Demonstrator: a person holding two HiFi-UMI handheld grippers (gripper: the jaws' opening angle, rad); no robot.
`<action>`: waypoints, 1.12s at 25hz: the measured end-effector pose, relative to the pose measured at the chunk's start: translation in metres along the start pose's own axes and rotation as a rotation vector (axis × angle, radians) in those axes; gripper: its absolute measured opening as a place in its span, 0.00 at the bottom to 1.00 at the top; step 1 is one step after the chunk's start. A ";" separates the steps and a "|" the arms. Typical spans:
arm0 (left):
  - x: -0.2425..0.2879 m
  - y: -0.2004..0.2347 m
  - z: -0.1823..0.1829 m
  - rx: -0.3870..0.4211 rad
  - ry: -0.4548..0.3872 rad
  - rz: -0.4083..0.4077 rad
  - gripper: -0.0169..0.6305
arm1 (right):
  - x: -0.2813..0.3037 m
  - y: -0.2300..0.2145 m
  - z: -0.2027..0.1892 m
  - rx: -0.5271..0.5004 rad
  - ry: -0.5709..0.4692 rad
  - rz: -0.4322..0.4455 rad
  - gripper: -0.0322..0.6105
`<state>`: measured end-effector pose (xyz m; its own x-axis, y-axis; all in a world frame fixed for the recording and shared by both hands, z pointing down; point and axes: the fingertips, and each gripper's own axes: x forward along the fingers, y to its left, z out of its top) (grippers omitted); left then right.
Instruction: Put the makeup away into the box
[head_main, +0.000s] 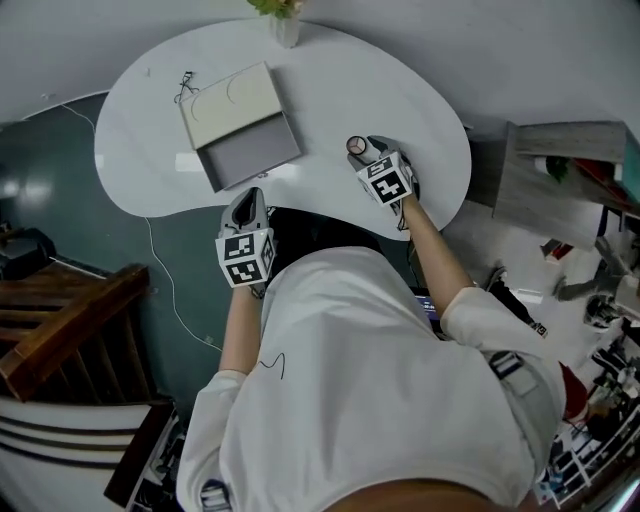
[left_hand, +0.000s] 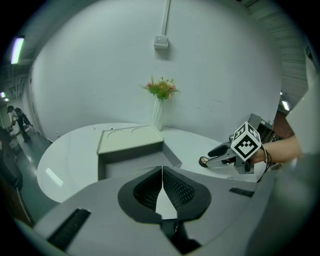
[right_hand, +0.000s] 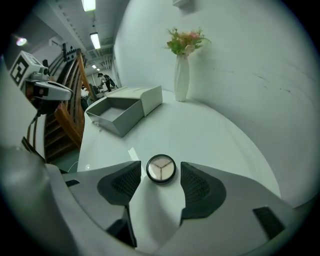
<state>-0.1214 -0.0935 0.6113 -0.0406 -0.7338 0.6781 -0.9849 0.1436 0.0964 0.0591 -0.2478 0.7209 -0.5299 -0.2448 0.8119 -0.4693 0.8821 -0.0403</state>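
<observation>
**Observer:** State?

**Me:** My right gripper (head_main: 368, 150) is spread. The round compact (right_hand: 161, 168) lies untouched between its tips, on the right half of the table (head_main: 400, 90), toward the near edge. My left gripper (left_hand: 162, 187) is pressed together and empty. The open box (head_main: 240, 125) sits far left, well apart.

**Observer:** Risk?

**Me:** The compact is flat with a round rim. Closing only at the tips could squirt it forward across the table.

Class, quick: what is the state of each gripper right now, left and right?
Left gripper: closed, holding nothing.
Right gripper: open, with the round compact between its sides, not gripped.
</observation>
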 end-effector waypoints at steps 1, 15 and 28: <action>0.003 0.004 -0.004 -0.009 0.009 0.001 0.06 | 0.004 0.000 -0.001 -0.001 0.019 -0.005 0.44; 0.035 0.020 -0.020 -0.038 0.064 -0.064 0.06 | 0.015 0.000 0.013 0.095 0.029 -0.046 0.38; 0.040 0.022 0.043 -0.001 -0.049 -0.118 0.06 | -0.051 0.012 0.112 0.220 -0.248 -0.024 0.38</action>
<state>-0.1515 -0.1485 0.6096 0.0672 -0.7771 0.6258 -0.9832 0.0552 0.1742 0.0013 -0.2696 0.6135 -0.6601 -0.3790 0.6486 -0.6107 0.7735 -0.1697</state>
